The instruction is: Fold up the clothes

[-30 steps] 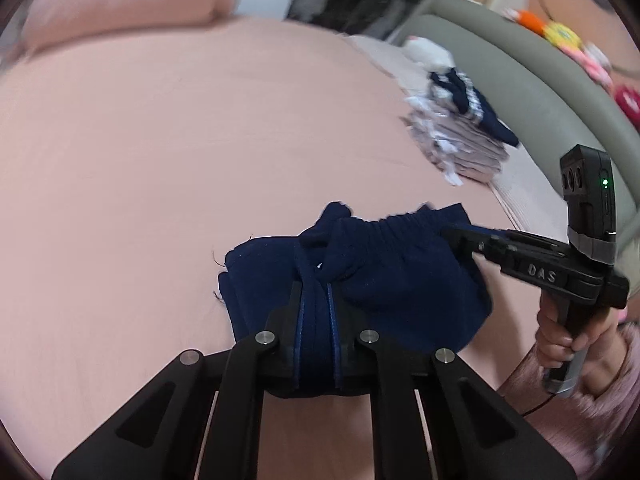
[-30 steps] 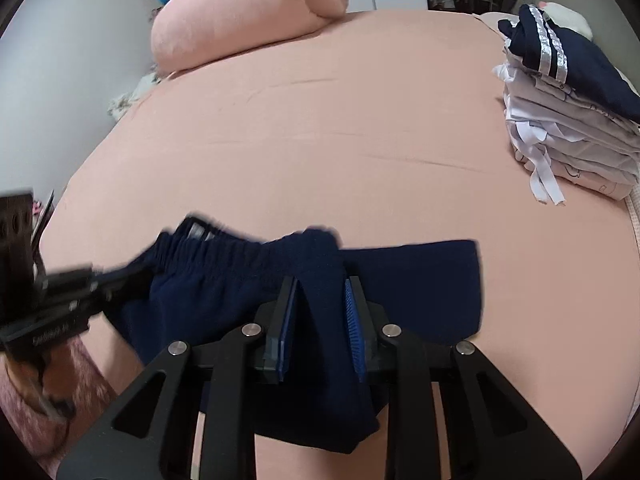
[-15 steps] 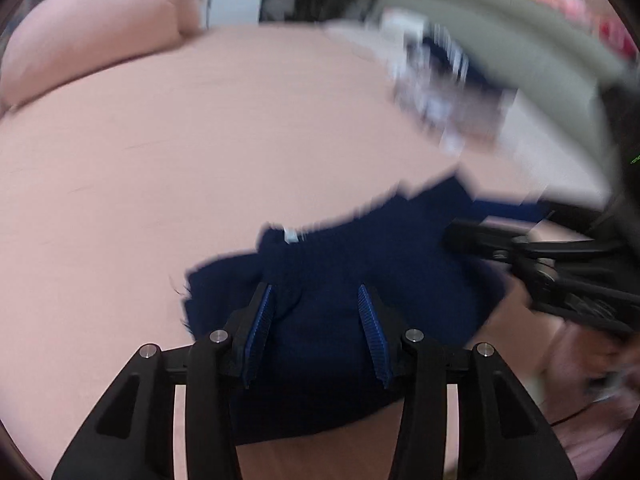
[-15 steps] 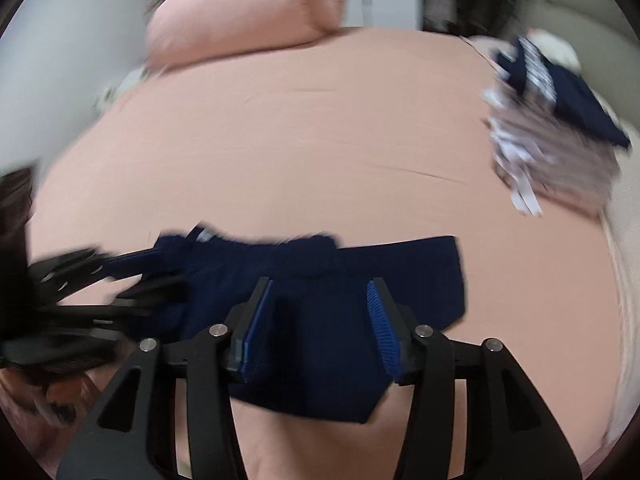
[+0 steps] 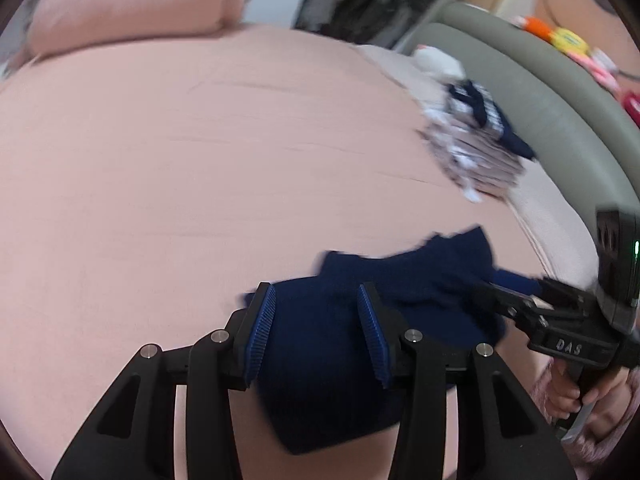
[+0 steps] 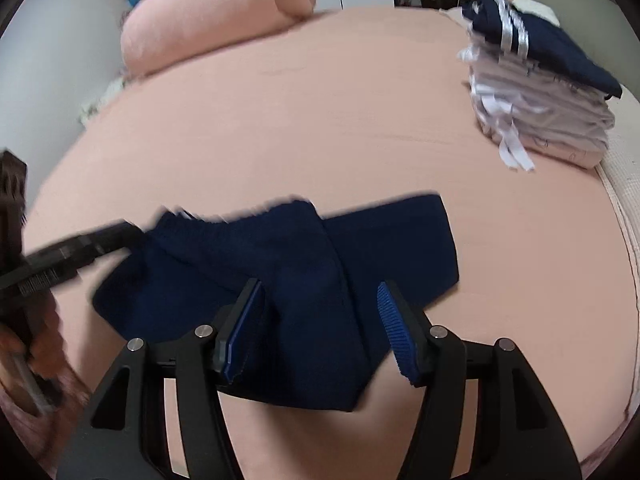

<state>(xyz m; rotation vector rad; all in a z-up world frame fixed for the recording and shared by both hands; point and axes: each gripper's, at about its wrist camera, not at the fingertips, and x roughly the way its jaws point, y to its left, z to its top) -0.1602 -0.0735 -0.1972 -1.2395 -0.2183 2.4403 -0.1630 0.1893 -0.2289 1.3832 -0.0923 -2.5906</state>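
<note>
One rolled pink pillow (image 6: 208, 16) lies at the far left of a smooth pink bed sheet (image 6: 320, 120). One soft navy garment (image 6: 280, 264), folded with a gathered waistband, lies near the front edge. Two grippers, left gripper (image 5: 318, 336) and right gripper (image 6: 320, 332), hover with ribbed blue pads apart, holding nothing. One stack of folded clothes (image 6: 536, 92) sits far right.

Lighting soft, even, indoor; casting only faint shadows under the navy shorts (image 6: 304, 280). Bending strongly at fisheye edges, vignetting black. Smearing with motion blur at the folded stack (image 5: 472, 140) far right and left gripper (image 6: 72, 252).
</note>
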